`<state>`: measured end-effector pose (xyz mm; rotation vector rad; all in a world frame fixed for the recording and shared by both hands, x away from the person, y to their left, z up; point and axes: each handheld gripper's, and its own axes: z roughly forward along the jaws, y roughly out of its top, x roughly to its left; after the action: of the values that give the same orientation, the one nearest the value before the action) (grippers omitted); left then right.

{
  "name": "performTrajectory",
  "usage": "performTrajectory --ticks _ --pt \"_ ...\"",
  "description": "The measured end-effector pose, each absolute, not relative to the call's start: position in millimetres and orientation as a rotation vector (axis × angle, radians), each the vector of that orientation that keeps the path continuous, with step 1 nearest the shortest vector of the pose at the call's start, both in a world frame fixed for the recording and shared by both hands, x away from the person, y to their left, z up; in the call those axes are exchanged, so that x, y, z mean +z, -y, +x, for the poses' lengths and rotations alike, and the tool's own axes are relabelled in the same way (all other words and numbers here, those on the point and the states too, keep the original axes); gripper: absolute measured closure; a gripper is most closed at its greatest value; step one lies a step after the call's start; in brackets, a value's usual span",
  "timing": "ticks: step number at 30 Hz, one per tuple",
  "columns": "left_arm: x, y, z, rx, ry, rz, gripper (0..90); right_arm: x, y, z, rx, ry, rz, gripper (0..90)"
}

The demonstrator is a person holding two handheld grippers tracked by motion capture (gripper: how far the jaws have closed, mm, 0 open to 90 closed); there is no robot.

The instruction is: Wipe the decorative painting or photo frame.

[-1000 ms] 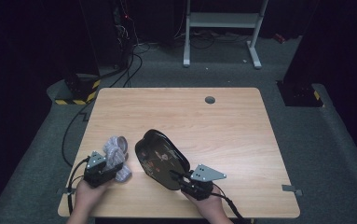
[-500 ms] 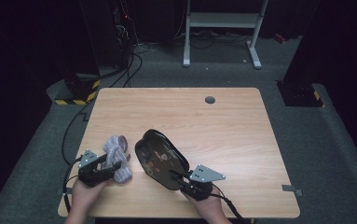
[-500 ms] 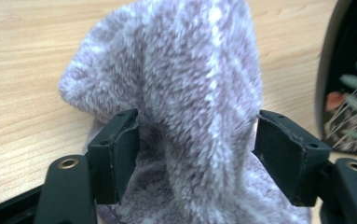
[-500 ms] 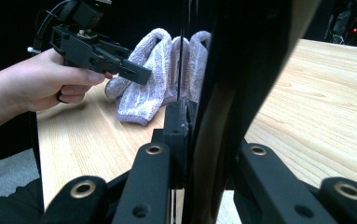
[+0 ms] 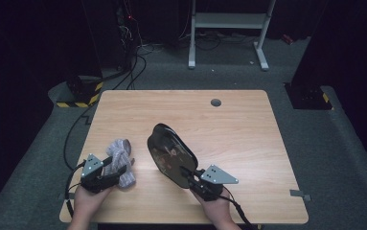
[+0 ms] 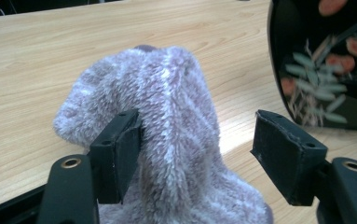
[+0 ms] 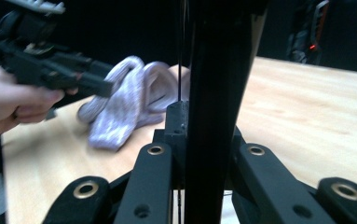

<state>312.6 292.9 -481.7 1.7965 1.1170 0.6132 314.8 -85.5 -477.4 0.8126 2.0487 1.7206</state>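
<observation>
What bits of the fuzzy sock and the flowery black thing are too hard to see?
- Sock: its lower end is cut off by the bottom edge of the left gripper view.
- Dark flowered object: edge-on in the right gripper view, so its pattern is hidden; cut off by the right edge of the left gripper view.
- Right gripper: its pads are hidden behind that object.

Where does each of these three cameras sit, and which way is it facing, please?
High view: above the person's side, looking forward and down on the table; both hands, left gripper and right gripper show.
Left gripper view: rides on that gripper, looking along its open fingers at the fuzzy sock.
Right gripper view: rides on that gripper, its fingers clamped on the dark plate held edge-on; the left hand shows beyond.
All three views share the sock and the plate.
</observation>
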Motion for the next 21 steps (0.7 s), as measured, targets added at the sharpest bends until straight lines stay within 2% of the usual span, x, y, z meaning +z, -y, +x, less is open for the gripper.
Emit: performTrajectory --ticks 12,21 --pt "-466.3 -277.5 303.0 0.621 -1.024 1.792 33.4 -476.4 117.2 330.0 1.641 -1.904 0.902 80.9" --pt "-477.2 -265.0 307.5 0.54 -1.011 1.799 34.0 -485.6 120.9 334.1 1.632 -1.906 0.915 80.6"
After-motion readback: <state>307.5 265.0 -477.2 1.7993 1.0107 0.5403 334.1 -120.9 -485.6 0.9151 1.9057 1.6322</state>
